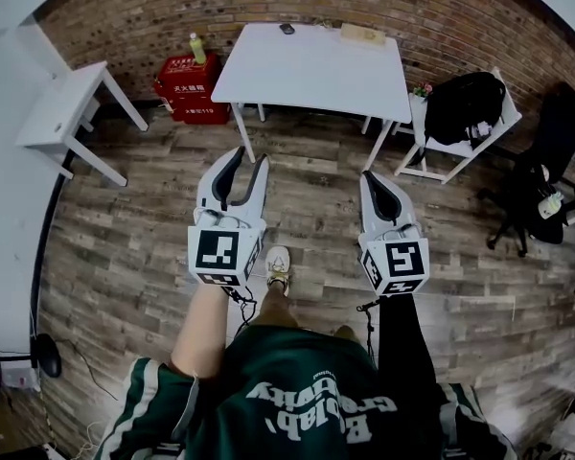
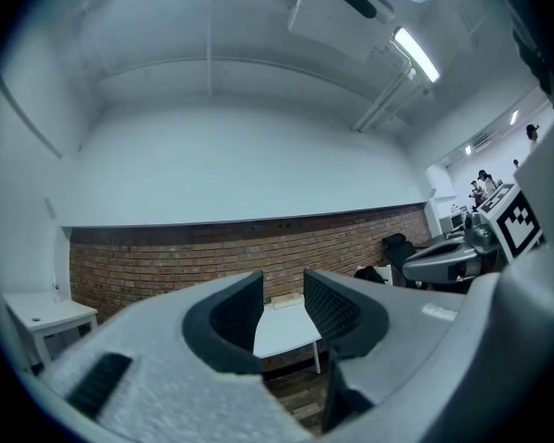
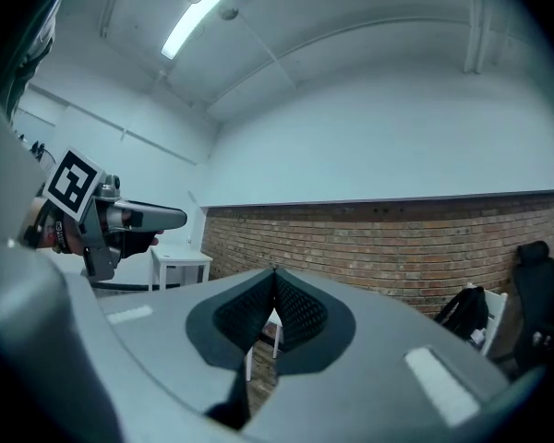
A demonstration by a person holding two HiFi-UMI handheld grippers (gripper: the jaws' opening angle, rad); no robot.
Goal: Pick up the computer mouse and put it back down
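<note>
We stand on the wood floor (image 1: 153,238), well apart from the white table (image 1: 316,75). Our left tongs (image 1: 248,158) are spread with nothing between them. Our right tongs (image 1: 372,176) are pressed together and empty. A small dark thing, likely the mouse (image 1: 287,29), lies at the table's far edge. We think nothing is done yet: reaching, lifting and putting down are all left.

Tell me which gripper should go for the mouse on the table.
Left, probably: the left gripper is open, empty and more in line with the mouse; the right gripper is shut. Neither is at the table.
</note>
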